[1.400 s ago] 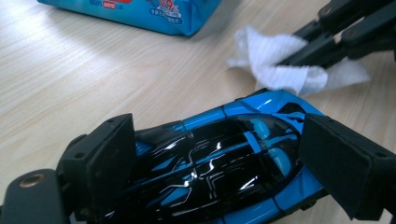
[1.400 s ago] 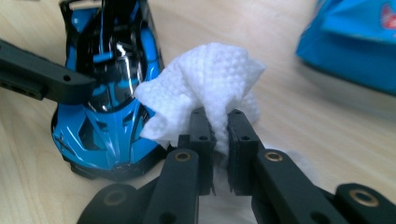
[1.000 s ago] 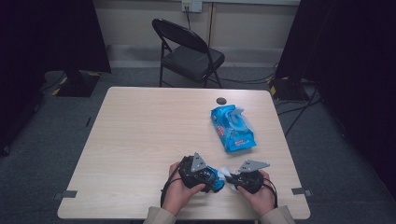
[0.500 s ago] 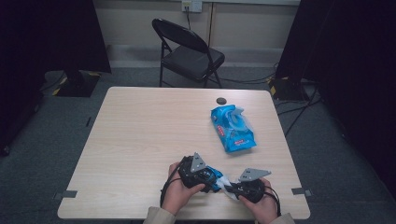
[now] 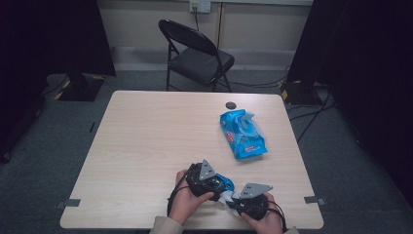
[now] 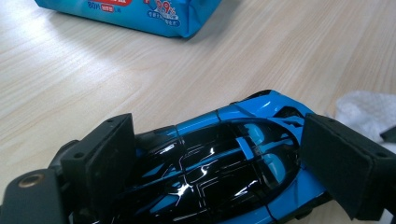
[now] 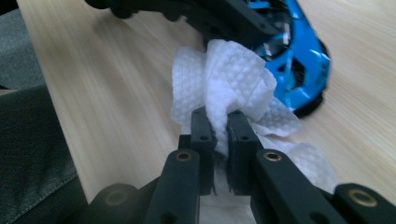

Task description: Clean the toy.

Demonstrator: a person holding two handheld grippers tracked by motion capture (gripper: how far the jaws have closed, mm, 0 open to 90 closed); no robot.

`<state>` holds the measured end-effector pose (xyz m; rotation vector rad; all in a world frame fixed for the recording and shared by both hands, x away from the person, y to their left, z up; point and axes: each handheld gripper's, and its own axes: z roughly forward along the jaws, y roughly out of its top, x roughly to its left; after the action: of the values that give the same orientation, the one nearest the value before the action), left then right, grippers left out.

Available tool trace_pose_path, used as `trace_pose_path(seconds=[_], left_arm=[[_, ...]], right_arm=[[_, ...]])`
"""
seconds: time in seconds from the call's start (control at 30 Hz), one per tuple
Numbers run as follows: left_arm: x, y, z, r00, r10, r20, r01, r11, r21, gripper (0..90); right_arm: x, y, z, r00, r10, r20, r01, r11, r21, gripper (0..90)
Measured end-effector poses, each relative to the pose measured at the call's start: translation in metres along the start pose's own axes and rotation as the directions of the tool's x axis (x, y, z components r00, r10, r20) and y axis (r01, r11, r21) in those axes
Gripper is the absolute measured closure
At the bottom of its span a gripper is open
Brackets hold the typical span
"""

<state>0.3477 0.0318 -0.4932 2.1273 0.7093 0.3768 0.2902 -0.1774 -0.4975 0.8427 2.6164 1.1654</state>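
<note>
Gripping a blue-and-black toy car (image 6: 219, 163) by its 2 ends, the left claw (image 6: 224, 163) holds the model at the near edge of the desk (image 5: 146, 146), its black pads pressed against the bodywork front and rear. Just beside it, the right claw (image 7: 220, 135) is pinched tight on a bunched white wet wipe (image 7: 229, 79), whose free folds stand up close to the car's side, near or touching it; contact cannot be told for certain.

The car looks rigid, light and glossy, a hard shell likely to slip under a smooth pad, so the end-to-end hold across the body seems the safer purchase; its wheels and thin trim appear the fragile parts. The wipe is soft, limp and probably damp, and will fold wherever it is pushed, so a grip low on the wad, as shown, leaves the loose cloth free for rubbing.

Farther up the desk, well apart, lies a blue wipes packet (image 5: 242, 133) with its flap open, and a small dark disc (image 5: 230, 105) beyond it.
</note>
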Motion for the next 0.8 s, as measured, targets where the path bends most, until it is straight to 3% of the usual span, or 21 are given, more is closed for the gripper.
trace_pose_path(seconds=[0.37, 0.6, 0.8], left_arm=[[-0.003, 0.0, 0.0, 1.0, 0.009, 0.002, -0.009, 0.9999, -0.008, 12.0], [-0.002, 0.0, 0.0, 1.0, 0.005, 0.007, -0.004, 0.9999, -0.013, 12.4], [-0.002, -0.001, 0.0, 1.0, 0.002, 0.007, -0.002, 0.9999, -0.017, 12.7]], right_arm=[[0.017, 0.012, 0.015, 0.9964, -0.037, -0.077, 0.036, 0.999, -0.013, 83.8], [0.005, 0.014, -0.006, 0.9962, 0.001, -0.087, -0.006, 0.998, -0.064, 83.9], [-0.015, 0.013, -0.027, 0.9979, 0.048, -0.045, -0.053, 0.991, -0.12, 84.0]])
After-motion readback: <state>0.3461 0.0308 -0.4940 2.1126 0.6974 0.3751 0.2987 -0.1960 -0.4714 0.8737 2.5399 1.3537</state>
